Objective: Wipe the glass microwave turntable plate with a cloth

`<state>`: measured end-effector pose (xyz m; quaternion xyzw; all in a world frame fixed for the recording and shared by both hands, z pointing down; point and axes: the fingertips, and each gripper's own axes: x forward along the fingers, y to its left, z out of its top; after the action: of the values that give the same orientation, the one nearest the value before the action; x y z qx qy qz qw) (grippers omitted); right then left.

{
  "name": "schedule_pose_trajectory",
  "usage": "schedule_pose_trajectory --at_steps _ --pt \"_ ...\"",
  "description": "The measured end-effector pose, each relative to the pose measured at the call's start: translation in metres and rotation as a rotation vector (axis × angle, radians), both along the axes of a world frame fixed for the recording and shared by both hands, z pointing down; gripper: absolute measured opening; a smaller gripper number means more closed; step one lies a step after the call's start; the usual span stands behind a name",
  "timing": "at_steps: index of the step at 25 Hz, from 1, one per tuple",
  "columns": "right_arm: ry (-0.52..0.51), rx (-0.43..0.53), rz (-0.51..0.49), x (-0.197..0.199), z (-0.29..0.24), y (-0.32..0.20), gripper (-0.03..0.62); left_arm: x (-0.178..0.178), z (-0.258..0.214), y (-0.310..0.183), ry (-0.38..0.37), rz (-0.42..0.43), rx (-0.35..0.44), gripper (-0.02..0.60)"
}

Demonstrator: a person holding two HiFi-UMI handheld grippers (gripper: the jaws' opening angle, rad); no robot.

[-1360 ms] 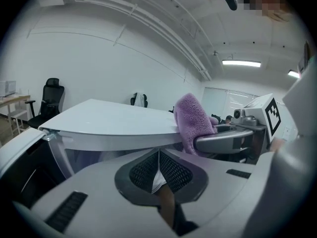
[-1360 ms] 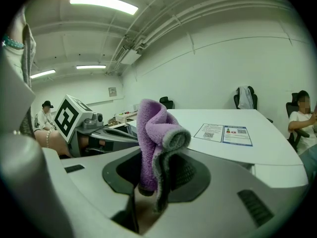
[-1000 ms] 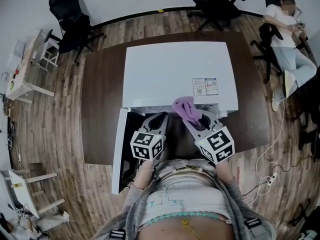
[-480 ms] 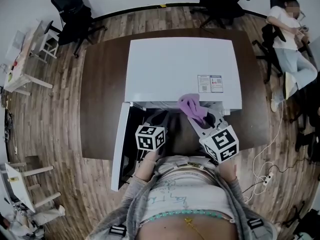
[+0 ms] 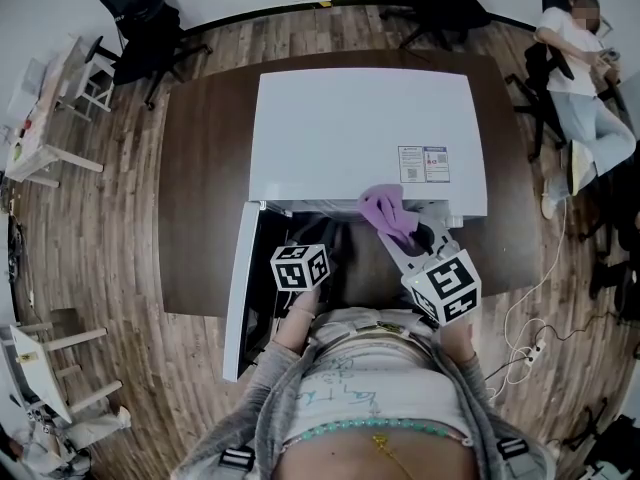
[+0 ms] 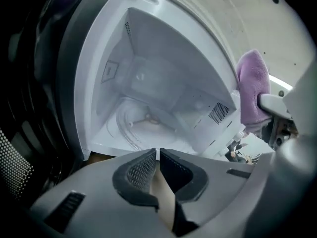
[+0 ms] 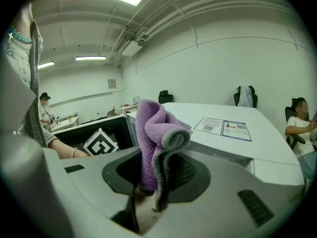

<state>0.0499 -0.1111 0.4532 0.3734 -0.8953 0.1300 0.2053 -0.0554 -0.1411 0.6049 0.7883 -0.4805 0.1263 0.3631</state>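
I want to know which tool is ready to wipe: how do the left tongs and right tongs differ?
The left tongs are shut on nothing, while the right tongs are shut on a purple cloth. The left tongs face into the open microwave, while the right tongs face over its white top. Both are shut and sit at the microwave's front.

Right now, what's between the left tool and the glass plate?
Only the microwave's white front sill; the left gripper view shows nothing else there.

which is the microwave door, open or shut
Open: the door stands swung out beside the microwave, and the left gripper view looks straight in at the glass turntable plate.
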Motion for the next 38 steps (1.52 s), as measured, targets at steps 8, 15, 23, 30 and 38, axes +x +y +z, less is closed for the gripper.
schedule_pose_trajectory --at_steps 8,15,23,30,38 --pt "0.000 -0.005 -0.002 -0.001 0.001 -0.003 0.123 -0.003 0.012 -0.005 0.055 -0.043 -0.047 0.089" --pt "0.001 -0.011 -0.004 -0.001 0.003 -0.004 0.123 -0.007 0.020 -0.010 0.138 -0.110 -0.097 0.134" --pt "0.002 -0.017 -0.007 -0.001 0.004 -0.006 0.123 0.006 0.037 -0.016 0.412 -0.208 -0.231 0.167" --pt "0.001 -0.022 -0.010 0.000 0.006 -0.006 0.123 0.012 0.045 -0.022 0.519 -0.252 -0.276 0.167" --pt "0.001 -0.026 -0.015 0.001 0.007 -0.007 0.123 0.017 0.049 -0.026 0.685 -0.294 -0.331 0.161"
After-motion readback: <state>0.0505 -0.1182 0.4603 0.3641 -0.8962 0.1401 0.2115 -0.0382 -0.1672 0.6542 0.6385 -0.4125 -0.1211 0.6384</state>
